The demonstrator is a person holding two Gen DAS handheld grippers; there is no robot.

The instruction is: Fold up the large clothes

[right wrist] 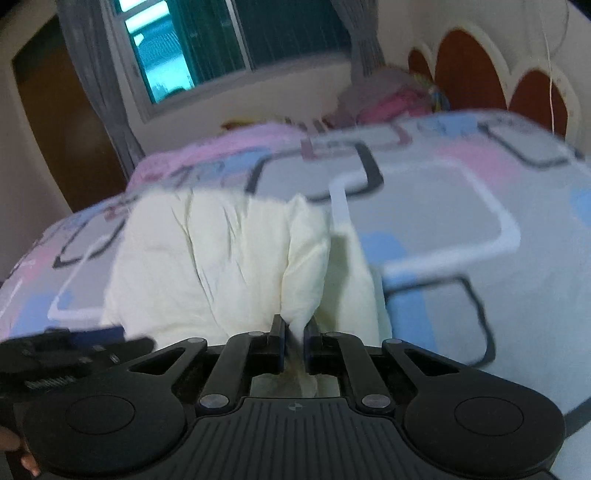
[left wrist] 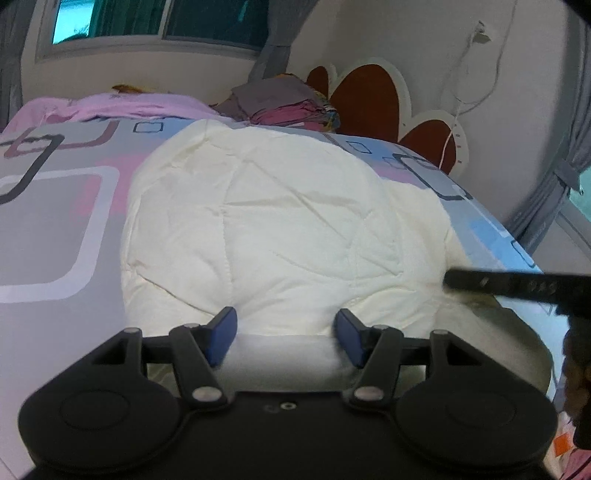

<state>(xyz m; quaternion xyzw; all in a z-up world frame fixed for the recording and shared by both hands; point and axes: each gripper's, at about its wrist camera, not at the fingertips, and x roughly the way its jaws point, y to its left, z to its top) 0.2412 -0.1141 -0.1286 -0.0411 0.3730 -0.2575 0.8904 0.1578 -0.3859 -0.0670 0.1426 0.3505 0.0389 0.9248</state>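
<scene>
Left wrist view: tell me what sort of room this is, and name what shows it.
Most likely a bedroom. A bed with a patterned sheet fills the view, a heart-shaped headboard stands at its end, and a curtained window is behind. A cream quilt lies on the bed.

One cream quilt on one bed. One pile of folded clothes at the far end. Two grippers: left, right. One window. One headboard.
</scene>
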